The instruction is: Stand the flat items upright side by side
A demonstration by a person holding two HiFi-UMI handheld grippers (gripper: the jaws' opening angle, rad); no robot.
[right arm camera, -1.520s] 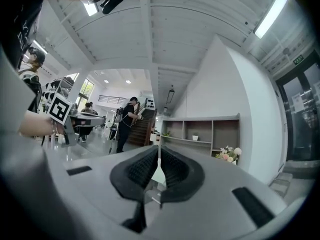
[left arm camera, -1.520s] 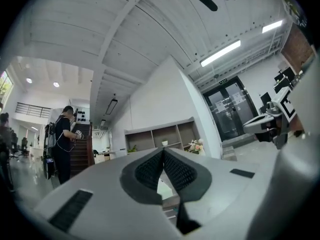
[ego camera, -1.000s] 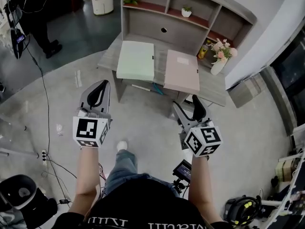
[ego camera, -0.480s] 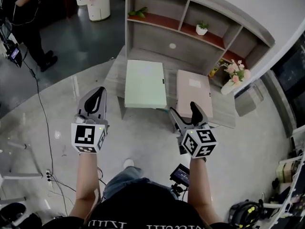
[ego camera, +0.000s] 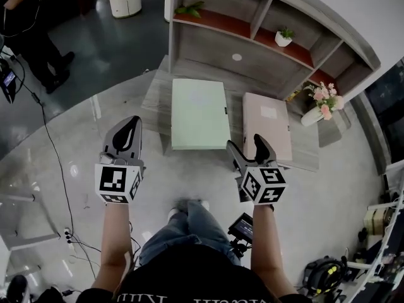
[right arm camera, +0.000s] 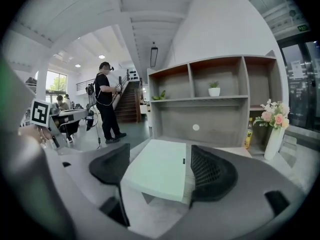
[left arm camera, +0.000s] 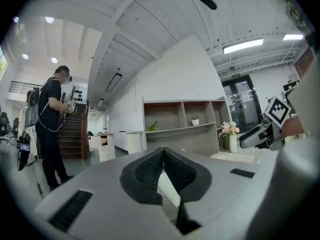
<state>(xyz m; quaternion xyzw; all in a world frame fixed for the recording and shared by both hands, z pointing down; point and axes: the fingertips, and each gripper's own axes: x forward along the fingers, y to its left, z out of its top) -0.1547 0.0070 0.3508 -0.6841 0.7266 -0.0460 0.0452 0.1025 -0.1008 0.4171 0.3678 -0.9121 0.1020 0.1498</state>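
Up close, the left gripper (ego camera: 129, 131) has its jaws pressed together with nothing in them. The right gripper (ego camera: 247, 145) has just been opening its jaws, which are wide apart and empty, aimed at the green file case (ego camera: 199, 112). That case and the pink file case (ego camera: 267, 125) both lie flat on the desk (ego camera: 158, 96), just beside each other. The green one seems to overhang the front edge, so I reckon a clumsy nudge could tip it off. A swing could also knock the flower vase (ego camera: 314, 113) beside the pink case. The pink case's pale label (ego camera: 269, 112) is too small to read.
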